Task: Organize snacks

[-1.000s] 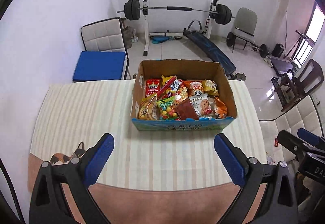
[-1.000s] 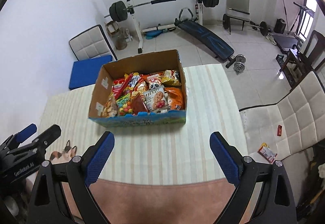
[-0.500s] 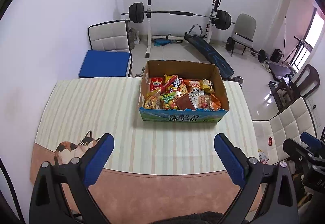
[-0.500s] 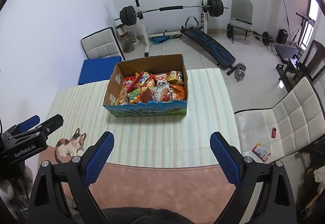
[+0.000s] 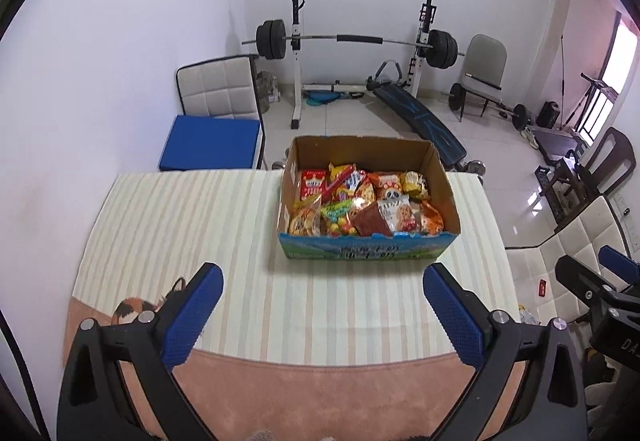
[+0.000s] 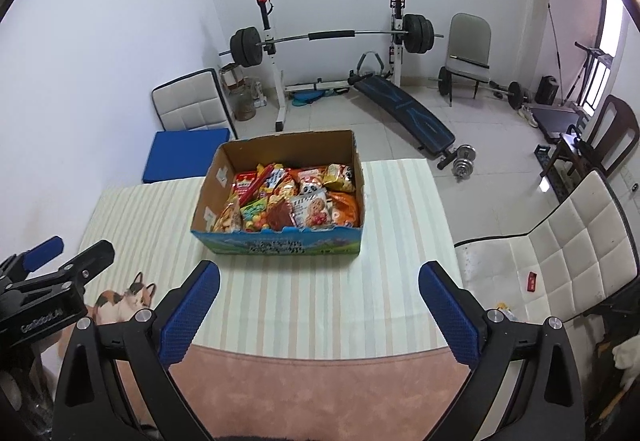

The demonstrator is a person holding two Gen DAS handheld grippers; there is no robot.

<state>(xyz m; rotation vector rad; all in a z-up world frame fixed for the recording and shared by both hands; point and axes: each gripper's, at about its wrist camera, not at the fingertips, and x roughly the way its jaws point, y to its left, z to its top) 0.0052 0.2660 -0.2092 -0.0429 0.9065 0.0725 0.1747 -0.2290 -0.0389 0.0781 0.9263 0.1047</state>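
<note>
Leftmost, left gripper [image 5: 322, 305]: jaws wide, empty, above striped tablecloth [image 5: 200, 225]. Centre, cardboard box [image 5: 366, 251] filled with snack packets [image 5: 364, 207], far side of table. Right gripper [image 6: 318, 305]: jaws just been opening, wide, nothing between

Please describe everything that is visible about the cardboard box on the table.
The box is an open, shallow carton of brown cardboard with no lid or flaps showing. Its near wall is printed blue with dark characters; white labels sit on the inside of its left wall. It stands upright and flat on the striped tablecloth, toward the far edge. Colourful snack packets fill it in a loose heap below the rim. Neither gripper touches it.
</note>
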